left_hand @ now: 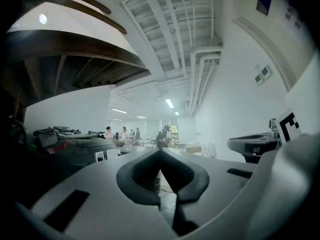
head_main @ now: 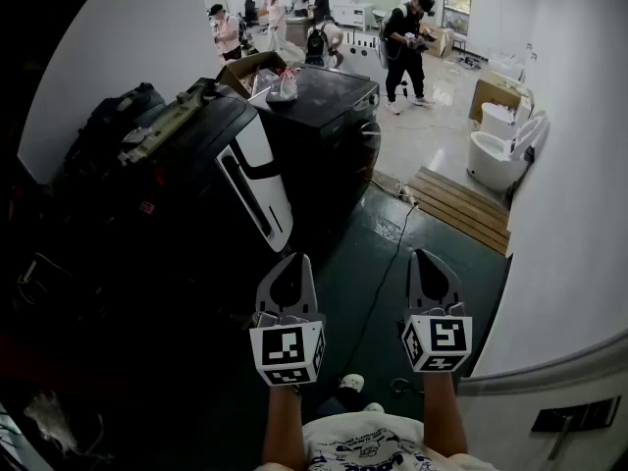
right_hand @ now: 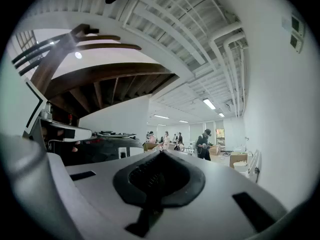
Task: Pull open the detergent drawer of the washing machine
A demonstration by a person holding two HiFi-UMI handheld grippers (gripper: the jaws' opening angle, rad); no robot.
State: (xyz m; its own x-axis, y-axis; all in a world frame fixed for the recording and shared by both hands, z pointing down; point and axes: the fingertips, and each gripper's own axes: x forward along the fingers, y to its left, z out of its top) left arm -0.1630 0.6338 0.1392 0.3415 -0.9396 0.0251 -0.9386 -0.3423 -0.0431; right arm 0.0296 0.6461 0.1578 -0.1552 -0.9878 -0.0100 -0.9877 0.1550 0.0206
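A dark washing machine stands ahead and to the left, with a white front panel along its near edge; I cannot make out a drawer on it. It also appears low and left in the left gripper view, as the washing machine, and in the right gripper view, as the washing machine. My left gripper is held level over the green floor, short of the machine, shut and empty. Beside it, my right gripper is also shut, level and empty.
A second dark machine stands behind the first, with a cardboard box on top. A wooden pallet and white toilets lie to the right by the white wall. A cable crosses the floor. Several people stand at the back.
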